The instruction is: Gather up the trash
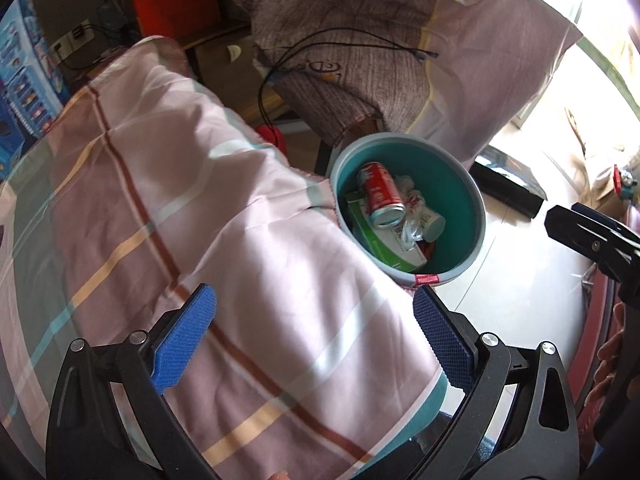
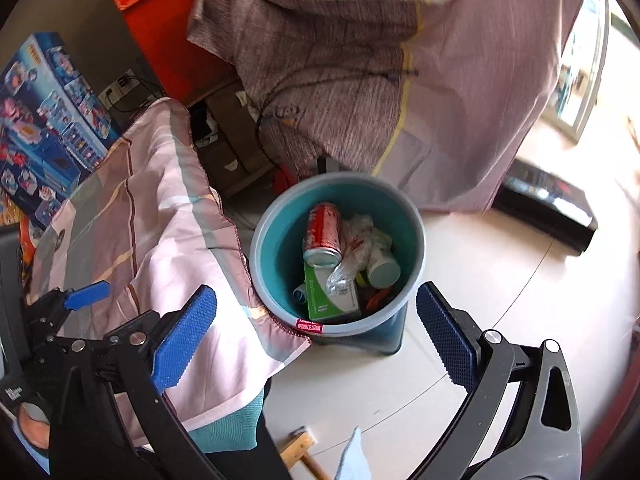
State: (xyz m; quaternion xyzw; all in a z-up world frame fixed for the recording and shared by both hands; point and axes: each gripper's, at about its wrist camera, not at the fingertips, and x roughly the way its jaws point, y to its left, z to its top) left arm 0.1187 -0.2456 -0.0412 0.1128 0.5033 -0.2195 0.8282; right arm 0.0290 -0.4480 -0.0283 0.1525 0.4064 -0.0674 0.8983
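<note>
**Bin filled, both jaws empty**

With both tools raised over the bed edge, we look down into the trash bin (image 2: 336, 252), a teal bucket with a grey rim that stands on the pale floor (image 2: 480, 300), just beside the striped bed cover (image 1: 200, 200). The cover's hem touches the bin's rim on the near left side.

Our right gripper (image 2: 316, 336) has its jaws spread wide, and nothing sits between the blue pads. Our left gripper (image 1: 316, 340) is likewise spread and empty; in its view it hangs over the bed cover, with the bin beyond its right finger.

Inside the bin we see a red soda can (image 2: 324, 234) lying on its side, a green and white carton (image 2: 330, 298) below it, crumpled clear plastic wrap (image 2: 360, 244), and a small white bottle (image 2: 382, 270) next to the can. A dark scrap with some orange lies at the bottom, too small for us to name.

We judge the collecting to be well along, perhaps nearly done: several pieces already rest in the bin, and neither tool carries anything. The stretch of bed cover that we see bears no loose litter. A small wooden piece (image 2: 300, 446) lies on the floor near the bottom edge of the right view; we cannot tell whether it counts as trash. Anything left would be outside these two views.
</note>
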